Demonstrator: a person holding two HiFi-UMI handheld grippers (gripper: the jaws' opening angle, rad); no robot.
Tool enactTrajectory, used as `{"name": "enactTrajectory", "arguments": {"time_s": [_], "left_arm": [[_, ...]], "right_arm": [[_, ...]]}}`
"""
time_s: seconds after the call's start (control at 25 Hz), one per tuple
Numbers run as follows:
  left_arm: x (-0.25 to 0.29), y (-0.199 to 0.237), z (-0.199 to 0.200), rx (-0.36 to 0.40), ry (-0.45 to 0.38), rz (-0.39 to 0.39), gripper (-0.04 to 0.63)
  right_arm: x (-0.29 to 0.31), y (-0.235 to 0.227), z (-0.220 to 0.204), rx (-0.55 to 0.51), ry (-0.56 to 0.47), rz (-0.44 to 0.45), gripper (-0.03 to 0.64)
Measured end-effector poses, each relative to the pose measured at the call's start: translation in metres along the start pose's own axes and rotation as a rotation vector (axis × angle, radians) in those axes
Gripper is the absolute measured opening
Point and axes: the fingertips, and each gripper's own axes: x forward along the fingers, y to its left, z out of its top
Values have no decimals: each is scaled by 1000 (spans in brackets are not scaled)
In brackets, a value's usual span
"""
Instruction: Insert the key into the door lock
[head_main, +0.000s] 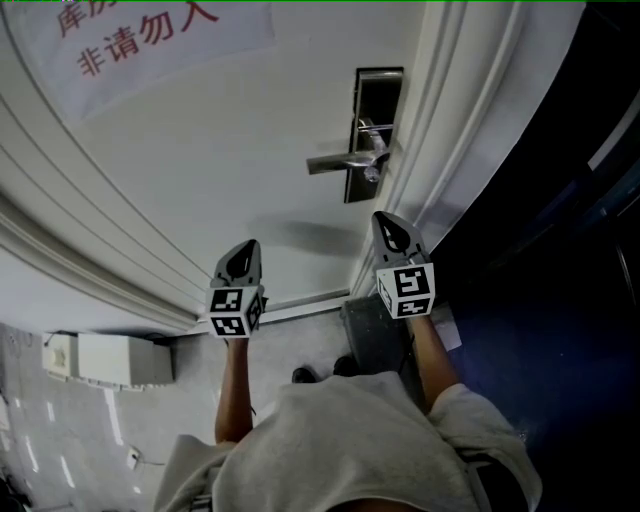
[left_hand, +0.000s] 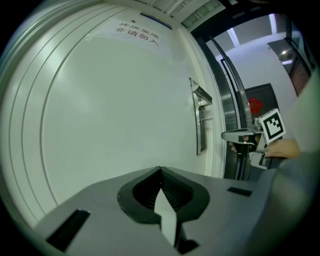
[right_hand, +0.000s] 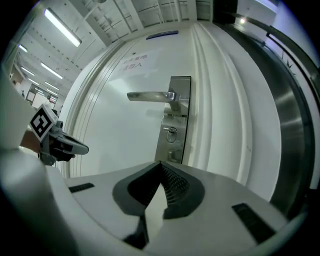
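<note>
The steel lock plate (head_main: 375, 130) with its lever handle (head_main: 335, 162) is on the white door (head_main: 220, 150). A small shiny metal piece, seemingly the key (head_main: 373, 168), sits at the keyhole (right_hand: 171, 133) just under the handle. My right gripper (head_main: 383, 220) is shut and empty, pointing at the plate from a short way back, not touching it. In its own view the jaws (right_hand: 160, 163) meet below the lock plate (right_hand: 176, 120). My left gripper (head_main: 245, 247) hangs further left, shut with nothing in it (left_hand: 160, 169), facing bare door.
A paper sign with red characters (head_main: 150, 40) is stuck high on the door. The moulded door frame (head_main: 455, 120) runs right of the lock, with a dark opening beyond. On the floor stand a white box (head_main: 115, 358) and a dark block (head_main: 375, 335).
</note>
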Motion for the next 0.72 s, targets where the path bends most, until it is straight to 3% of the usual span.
{"name": "enactTrajectory", "arguments": {"time_s": [0.72], "left_arm": [[-20, 34, -3, -21, -3, 91, 17]], "right_arm": [[21, 17, -12, 65, 3, 28, 23]]}}
